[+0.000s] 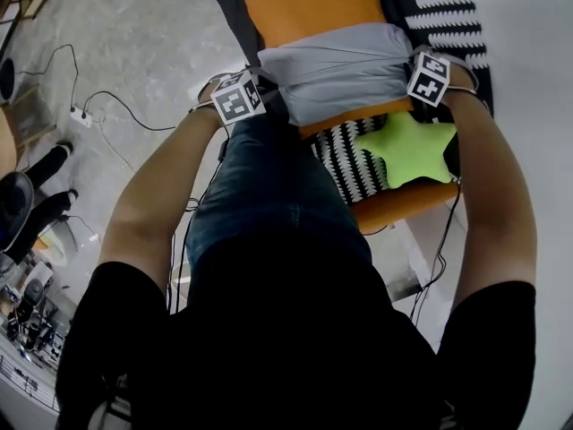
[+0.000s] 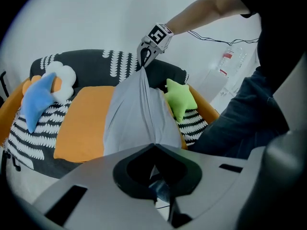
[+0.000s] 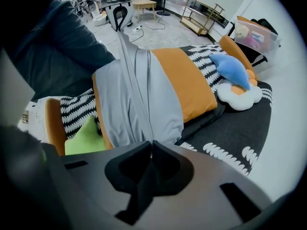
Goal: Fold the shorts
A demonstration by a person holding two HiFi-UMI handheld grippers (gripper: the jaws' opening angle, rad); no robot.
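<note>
Grey shorts hang stretched between my two grippers above an orange seat cushion on the sofa. My left gripper is shut on the shorts' left edge, and in the left gripper view the cloth runs from its jaws up to the right gripper. My right gripper is shut on the right edge. In the right gripper view the shorts lead from its jaws to the left gripper. The lower part of the shorts drapes onto the cushion.
A green star pillow lies on the sofa's near end, on black-and-white striped fabric. A blue star pillow and a white cloud pillow sit at the far end. Cables and a power strip lie on the floor to the left.
</note>
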